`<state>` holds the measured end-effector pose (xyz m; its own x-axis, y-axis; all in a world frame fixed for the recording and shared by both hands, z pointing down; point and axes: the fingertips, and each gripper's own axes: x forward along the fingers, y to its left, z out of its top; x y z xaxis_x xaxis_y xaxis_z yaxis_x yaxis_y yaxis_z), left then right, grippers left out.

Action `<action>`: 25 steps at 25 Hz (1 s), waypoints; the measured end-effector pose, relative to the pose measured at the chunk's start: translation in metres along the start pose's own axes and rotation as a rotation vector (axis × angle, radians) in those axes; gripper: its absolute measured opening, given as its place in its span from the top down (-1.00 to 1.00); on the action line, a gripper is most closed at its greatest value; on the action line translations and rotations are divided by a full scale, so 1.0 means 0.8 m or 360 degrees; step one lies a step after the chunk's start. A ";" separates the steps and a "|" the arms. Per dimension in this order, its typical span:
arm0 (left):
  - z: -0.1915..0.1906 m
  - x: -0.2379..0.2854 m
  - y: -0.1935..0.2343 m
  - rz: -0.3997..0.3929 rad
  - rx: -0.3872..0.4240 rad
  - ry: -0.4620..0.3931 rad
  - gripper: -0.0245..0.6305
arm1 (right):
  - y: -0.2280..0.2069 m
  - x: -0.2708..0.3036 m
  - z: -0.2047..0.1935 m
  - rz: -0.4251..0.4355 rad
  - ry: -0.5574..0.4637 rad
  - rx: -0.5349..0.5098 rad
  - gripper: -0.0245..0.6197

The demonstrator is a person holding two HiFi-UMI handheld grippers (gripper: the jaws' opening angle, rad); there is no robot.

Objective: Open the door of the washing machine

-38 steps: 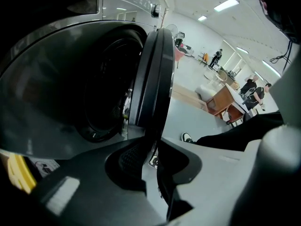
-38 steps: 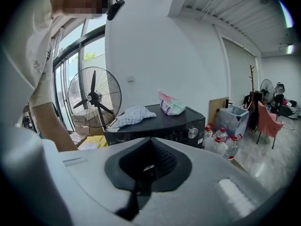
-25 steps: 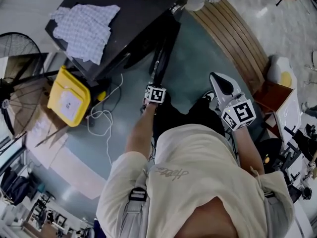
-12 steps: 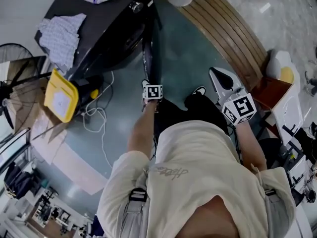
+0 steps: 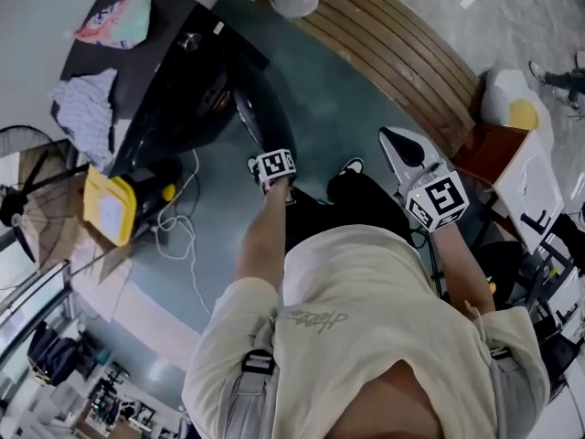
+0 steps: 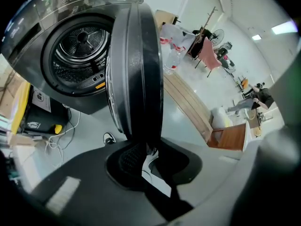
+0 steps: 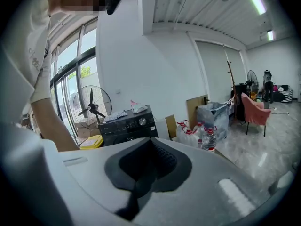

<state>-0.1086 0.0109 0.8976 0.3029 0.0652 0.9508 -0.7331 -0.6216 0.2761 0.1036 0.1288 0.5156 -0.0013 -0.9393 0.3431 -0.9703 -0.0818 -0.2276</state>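
The black washing machine stands at the upper left of the head view, its round door swung out from the front. In the left gripper view the door stands edge-on before the bare drum. My left gripper is shut on the door's rim, pointing steeply down. My right gripper hangs off to the right over the floor, away from the machine. It looks shut with nothing in it, and the washing machine shows far behind its jaws.
A yellow container and a white cable lie on the floor left of the machine. A fan stands beside them. A slatted wooden bench runs along the right, with a brown box near it. Cloths lie on the machine's top.
The door has swung further out from the machine with my left gripper still on its rim. Both hands and the head view have shifted, so the machine now sits higher and further left.
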 end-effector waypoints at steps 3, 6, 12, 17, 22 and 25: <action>0.008 0.005 -0.020 0.0014 -0.0078 0.0003 0.64 | -0.016 -0.022 -0.005 -0.0015 0.0004 0.0023 0.92; 0.020 0.013 -0.041 0.0000 -0.0120 -0.0009 0.64 | -0.031 -0.037 -0.008 -0.0041 0.0005 0.0048 0.92; 0.041 0.024 -0.080 0.0012 -0.0061 0.0022 0.62 | -0.061 -0.047 -0.014 -0.0118 0.0001 0.0105 0.92; 0.060 0.031 -0.107 0.0043 -0.0110 0.0036 0.62 | -0.090 -0.037 -0.007 -0.0156 -0.0002 0.0133 0.92; 0.072 0.046 -0.147 0.0019 -0.0272 0.0058 0.63 | -0.125 -0.027 0.009 -0.0179 0.0006 0.0127 0.92; 0.092 0.051 -0.171 0.0017 -0.0324 0.0028 0.63 | -0.149 -0.014 0.022 -0.0194 0.0022 0.0118 0.92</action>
<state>0.0487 0.0414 0.8886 0.2850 0.0739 0.9557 -0.8447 -0.4520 0.2869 0.2233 0.1433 0.5228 0.1119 -0.9162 0.3847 -0.9429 -0.2202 -0.2500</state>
